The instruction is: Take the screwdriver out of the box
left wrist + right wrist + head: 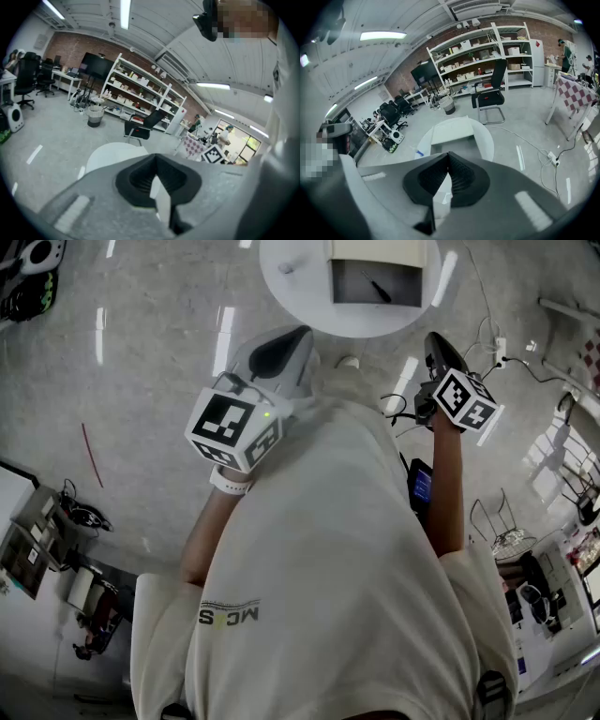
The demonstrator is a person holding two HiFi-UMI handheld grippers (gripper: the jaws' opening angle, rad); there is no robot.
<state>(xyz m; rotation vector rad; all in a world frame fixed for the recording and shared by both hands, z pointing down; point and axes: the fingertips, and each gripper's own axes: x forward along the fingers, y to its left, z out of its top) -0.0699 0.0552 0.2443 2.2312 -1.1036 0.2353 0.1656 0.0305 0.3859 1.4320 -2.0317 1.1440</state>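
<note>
1. Left gripper [155, 161] first: its fingers [139, 180] are closed, dark pads meeting at the tips. Only a thin sliver of light shows lower down, and nothing is between them.
2. Over to the right gripper [448, 157], same story: the fingers [463, 180] are pressed together at the tips, gripping nothing and touching nothing.
3. From the head view, both grippers are held up close to the person's chest, over the floor [141, 362] and well short of the counter. The left gripper [298, 336] is a little nearer to it than the right gripper [434, 341], and both noses aim towards it.
4. The screwdriver [378, 289] lies inside the box [349, 289], flat on the grey bottom, towards the right half.
5. It is a slim dark shape, and its long axis runs on a diagonal from the back-left towards the front-right corner of the box. Which end is the handle is too small to make out.
6. The box stands open on the round white counter [300, 298], with its pale lid [375, 249] folded back on the far side.
7. The right gripper view looks straight over its closed fingers at the counter [490, 140] and the box [454, 133]. The screwdriver cannot be made out there.
</note>
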